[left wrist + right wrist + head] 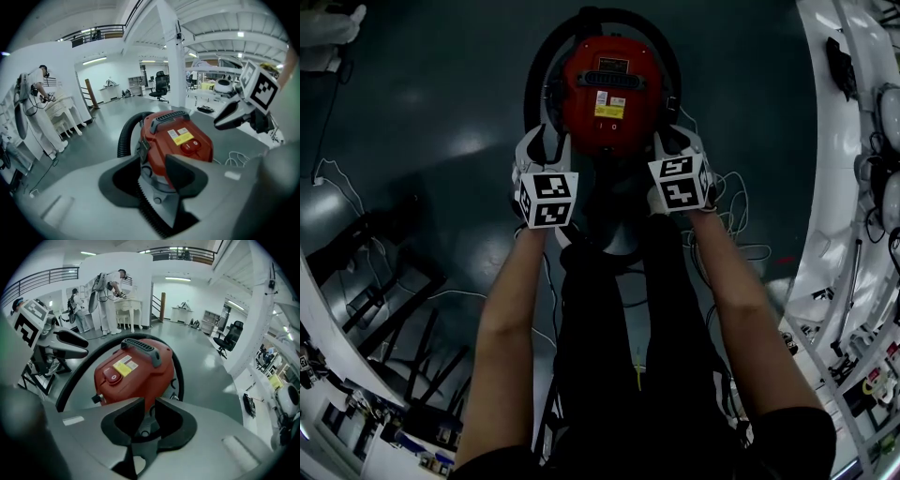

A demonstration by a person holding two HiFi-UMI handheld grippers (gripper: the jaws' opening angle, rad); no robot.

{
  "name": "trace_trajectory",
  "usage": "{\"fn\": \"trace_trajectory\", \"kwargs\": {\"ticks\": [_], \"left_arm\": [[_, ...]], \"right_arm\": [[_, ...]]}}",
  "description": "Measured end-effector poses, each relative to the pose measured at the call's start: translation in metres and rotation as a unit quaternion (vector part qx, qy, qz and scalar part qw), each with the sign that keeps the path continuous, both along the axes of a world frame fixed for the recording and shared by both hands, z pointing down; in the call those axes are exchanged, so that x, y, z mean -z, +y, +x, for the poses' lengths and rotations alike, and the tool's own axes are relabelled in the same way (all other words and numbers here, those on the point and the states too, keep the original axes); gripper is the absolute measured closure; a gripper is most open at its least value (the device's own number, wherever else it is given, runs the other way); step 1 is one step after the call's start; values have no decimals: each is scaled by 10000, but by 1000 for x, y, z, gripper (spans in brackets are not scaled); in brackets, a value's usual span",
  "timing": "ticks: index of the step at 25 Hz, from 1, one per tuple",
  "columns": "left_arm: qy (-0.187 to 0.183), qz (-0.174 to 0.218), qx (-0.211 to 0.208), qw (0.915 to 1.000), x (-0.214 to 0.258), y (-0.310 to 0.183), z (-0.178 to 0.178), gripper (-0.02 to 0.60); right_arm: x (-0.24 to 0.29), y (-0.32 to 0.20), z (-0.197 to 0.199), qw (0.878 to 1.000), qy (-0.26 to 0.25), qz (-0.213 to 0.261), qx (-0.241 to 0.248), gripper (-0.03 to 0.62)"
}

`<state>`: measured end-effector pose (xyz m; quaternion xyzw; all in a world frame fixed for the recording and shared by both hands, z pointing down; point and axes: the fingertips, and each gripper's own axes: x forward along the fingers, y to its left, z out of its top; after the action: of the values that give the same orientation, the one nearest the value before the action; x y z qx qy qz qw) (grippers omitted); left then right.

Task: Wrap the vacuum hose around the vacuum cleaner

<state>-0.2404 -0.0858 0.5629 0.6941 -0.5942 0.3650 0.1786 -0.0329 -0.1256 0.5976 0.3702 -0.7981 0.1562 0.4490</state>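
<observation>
Left gripper (154,164): jaws apart, nothing pressed between the pads. Right gripper (150,399): jaws nearly together with a narrow gap, empty. The red vacuum cleaner (609,89) stands on the floor (441,112) just ahead, between the two grippers. The black vacuum hose (76,379) curves round its far side, beyond both.

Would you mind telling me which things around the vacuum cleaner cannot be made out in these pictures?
- The ends of the hose: in the head view they are covered by the left gripper and right gripper. In both gripper views they are cut off behind the jaws.
- The print on the yellow label of the vacuum cleaner: too small in every view.
- Its base: in the head view it is hidden under the red top.
</observation>
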Motion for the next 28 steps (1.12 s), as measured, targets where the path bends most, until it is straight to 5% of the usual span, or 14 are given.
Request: {"fn": "trace_trajectory", "kwargs": {"ticks": [7, 18, 28], "left_arm": [[193, -93, -252, 9995, -7, 44, 9, 411], [470, -345, -1286, 9900, -19, 118, 63, 414], [390, -515, -840, 9944, -72, 132, 110, 423]], "right_arm": [[-34, 73, 5, 9988, 157, -430, -166, 531], [-62, 167, 16, 9953, 98, -817, -518, 537], [-118, 190, 42, 9927, -12, -1099, 498, 551]]}}
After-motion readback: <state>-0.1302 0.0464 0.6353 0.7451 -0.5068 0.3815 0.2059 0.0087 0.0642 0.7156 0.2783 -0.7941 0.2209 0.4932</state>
